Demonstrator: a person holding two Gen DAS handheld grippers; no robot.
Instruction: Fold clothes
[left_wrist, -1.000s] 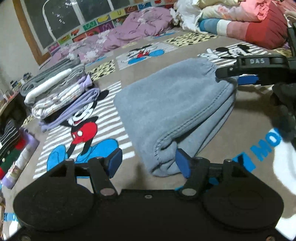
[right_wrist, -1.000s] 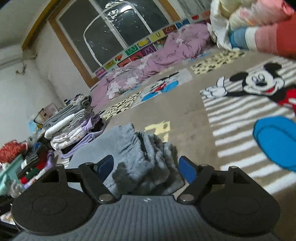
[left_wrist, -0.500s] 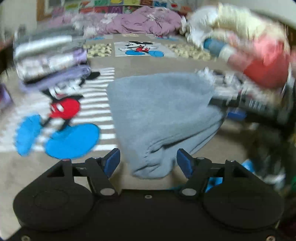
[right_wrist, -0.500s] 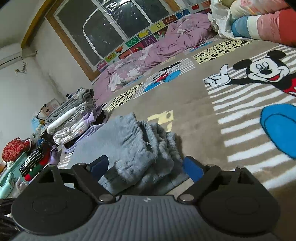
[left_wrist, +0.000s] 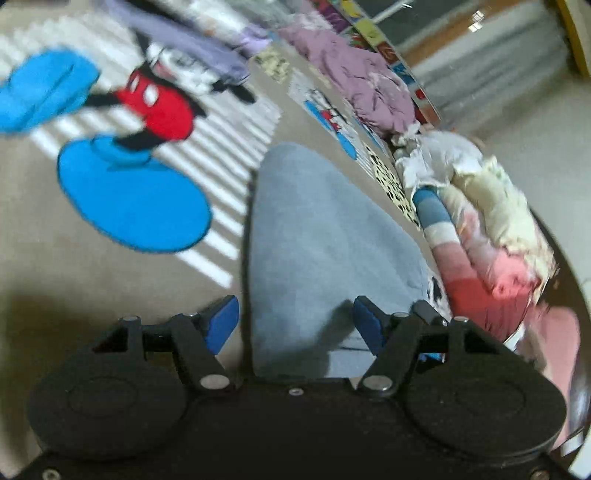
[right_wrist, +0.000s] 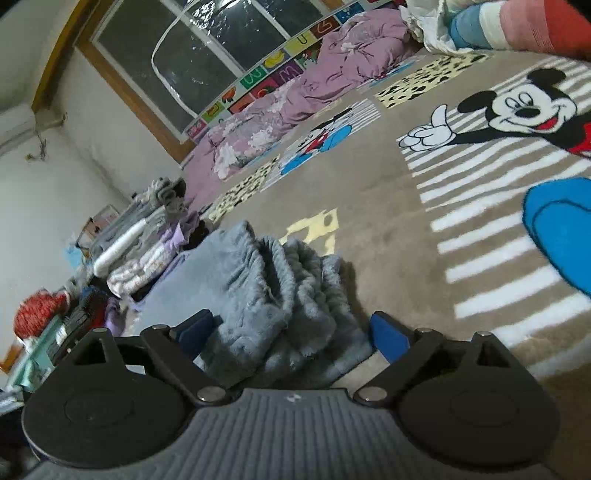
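Observation:
A folded grey fleece garment (left_wrist: 317, 236) lies flat on the cartoon-print carpet (left_wrist: 74, 266). In the left wrist view my left gripper (left_wrist: 295, 325) hangs open just above its near edge, the blue pads on either side of the cloth. In the right wrist view the same garment (right_wrist: 266, 295) shows its gathered elastic waistband, bunched up. My right gripper (right_wrist: 291, 336) stands open around that bunched end, with nothing pinched between its fingers.
A stack of folded clothes (right_wrist: 144, 240) sits at the left by the wall. Purple bedding (right_wrist: 295, 96) lies under the window. A heap of pink, white and striped quilts (left_wrist: 491, 236) rises to the right of the garment.
The left gripper has swung and rolled to a tilted view, closing in over the garment's near edge. The right gripper has drawn slightly closer to the waistband. Both stay open.

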